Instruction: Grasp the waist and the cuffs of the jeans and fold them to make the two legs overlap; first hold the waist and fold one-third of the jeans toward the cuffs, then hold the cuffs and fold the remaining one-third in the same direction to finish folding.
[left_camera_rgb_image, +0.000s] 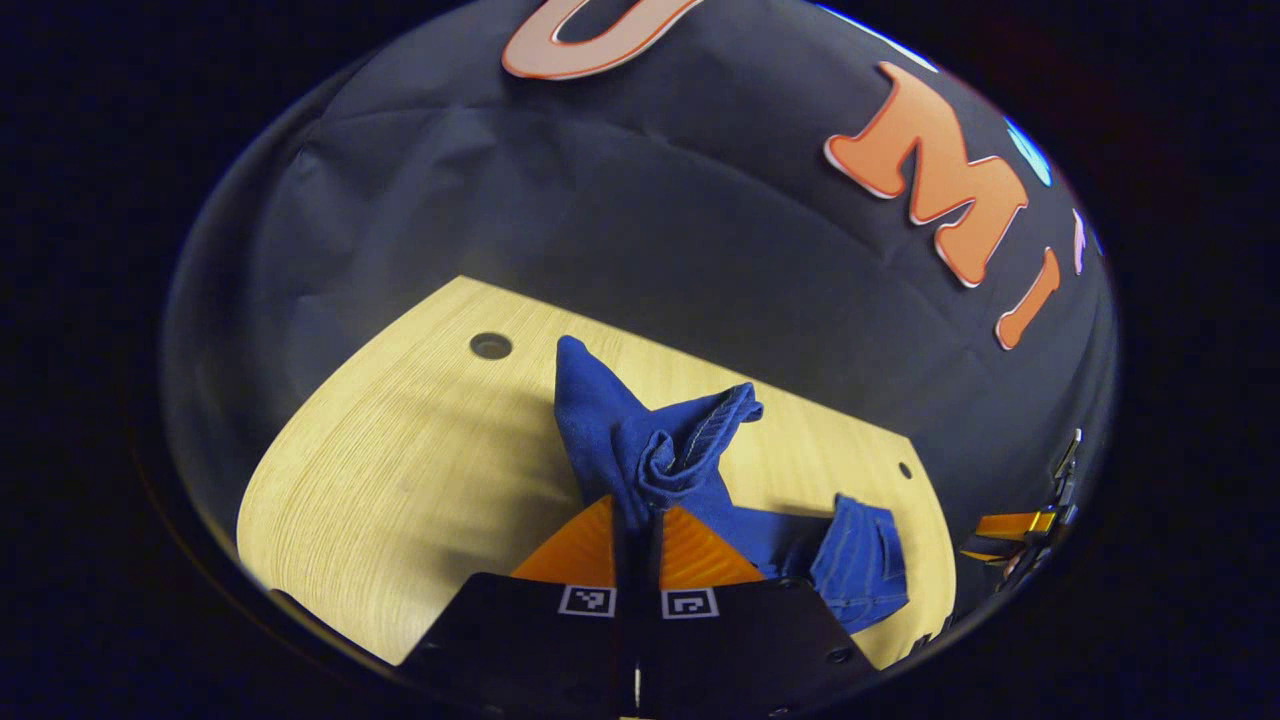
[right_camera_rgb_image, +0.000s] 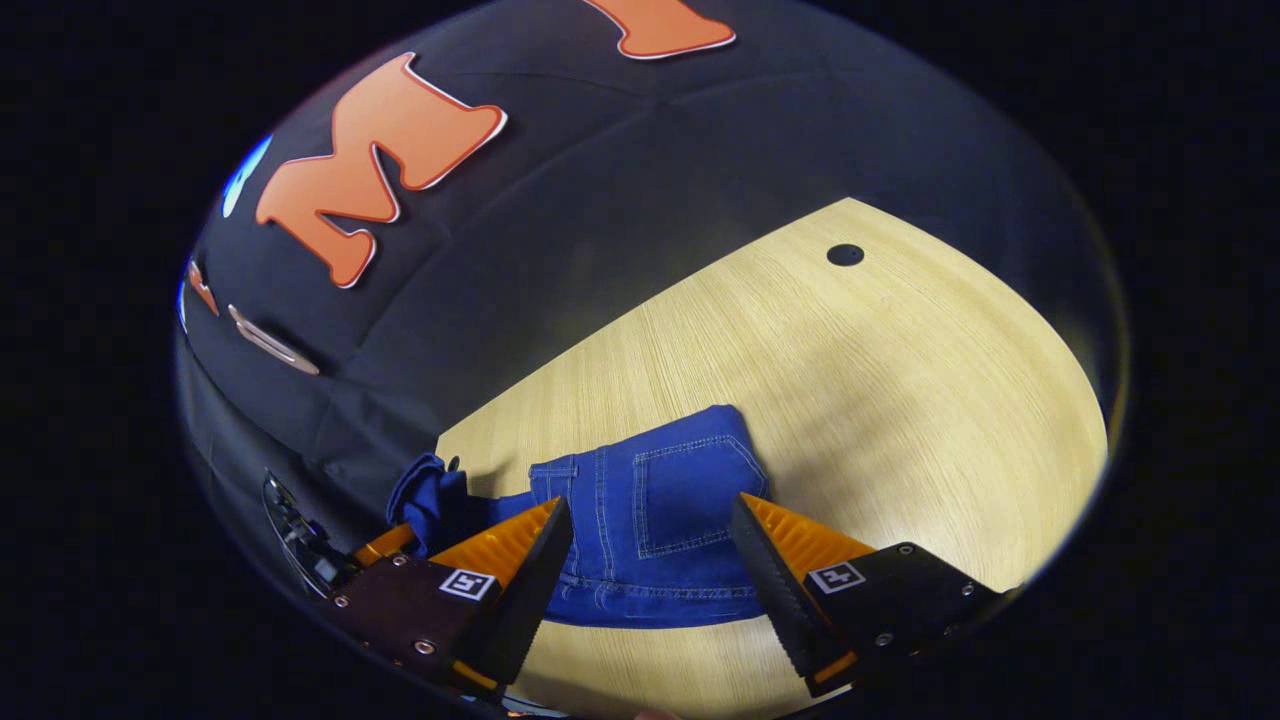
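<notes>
Pale wooden table (left_camera_rgb_image: 400, 470) is filling the lower frame, blue jeans (left_camera_rgb_image: 650, 450) bunching at centre. Left gripper (left_camera_rgb_image: 637, 530) is pinching the cuffs; right gripper (right_camera_rgb_image: 650, 545) is hovering with fingers apart over the waist pocket (right_camera_rgb_image: 690, 490).

black tongs (right_camera_rgb_image: 650, 550), square markers, silver screws

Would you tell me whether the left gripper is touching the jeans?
Touching. In the left gripper view, the left gripper is closed on a bunched fold of the jeans, lifted above the table.
</notes>
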